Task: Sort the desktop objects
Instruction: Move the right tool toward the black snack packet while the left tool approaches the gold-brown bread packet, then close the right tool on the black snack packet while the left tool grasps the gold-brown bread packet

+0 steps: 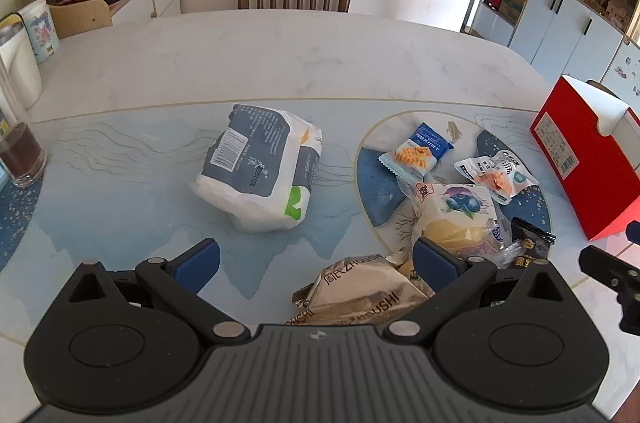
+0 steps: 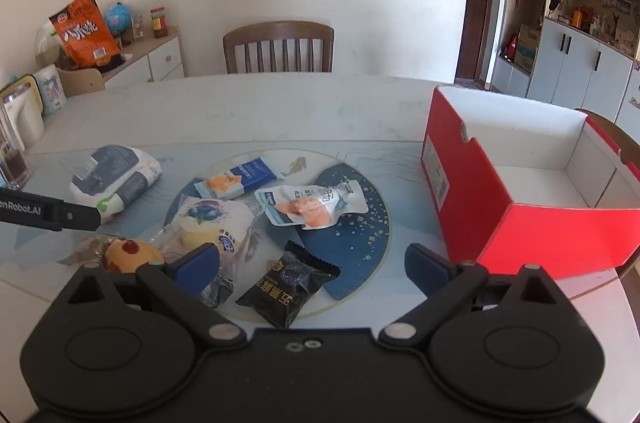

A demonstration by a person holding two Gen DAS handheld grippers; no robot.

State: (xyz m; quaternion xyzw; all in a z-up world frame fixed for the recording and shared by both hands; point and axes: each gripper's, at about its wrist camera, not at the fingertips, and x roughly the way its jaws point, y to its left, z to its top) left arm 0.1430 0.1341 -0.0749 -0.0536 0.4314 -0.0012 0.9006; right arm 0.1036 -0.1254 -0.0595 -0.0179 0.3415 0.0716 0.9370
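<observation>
In the left wrist view, our left gripper hangs released above the table mat, its blue pads wide apart and grasping nothing. We take the red box as landmark: the snack packets lie in a heap just left of it, the blueberry cake packet near its lower corner, the blue cracker packet beyond, and the tissue pack well apart to the left. In the right wrist view, our right gripper is likewise released, empty, above the black snack packet, which lies left of the red box. The box stands open. The white pouch lies between the box and the blueberry cake packet.
</observation>
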